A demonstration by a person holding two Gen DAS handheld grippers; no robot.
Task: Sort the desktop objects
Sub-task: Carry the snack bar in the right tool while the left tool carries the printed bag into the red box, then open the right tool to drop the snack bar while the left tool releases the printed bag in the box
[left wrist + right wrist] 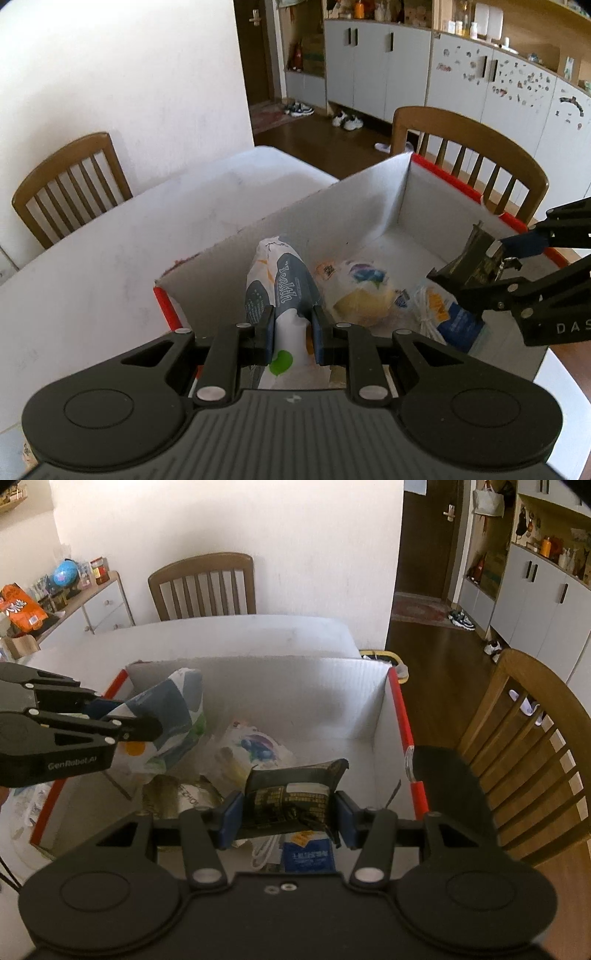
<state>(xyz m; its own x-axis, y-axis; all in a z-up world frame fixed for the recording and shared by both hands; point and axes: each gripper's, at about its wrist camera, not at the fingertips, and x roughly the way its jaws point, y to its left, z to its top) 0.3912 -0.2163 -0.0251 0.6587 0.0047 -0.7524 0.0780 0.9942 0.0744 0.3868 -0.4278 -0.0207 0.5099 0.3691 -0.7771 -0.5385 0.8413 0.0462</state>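
Observation:
A white cardboard box (369, 192) with red edges stands on the white table (110, 240); it also shows in the right wrist view (295, 686). My left gripper (293, 332) is shut on a white-and-grey snack bag (280, 280) and holds it over the box's left part; the bag shows from the side in the right wrist view (173, 709). My right gripper (288, 816) is shut on a dark packet (291, 794) with gold print, above the box's right part; the packet also shows in the left wrist view (476, 254). Several packets (362, 291) lie on the box floor.
Wooden chairs stand at the table's far side (203, 587) and right side (535, 746). A sideboard (92, 609) with a globe and jars stands at the left. Grey cabinets (406, 70) line the back wall. A blue packet (308, 856) lies under my right gripper.

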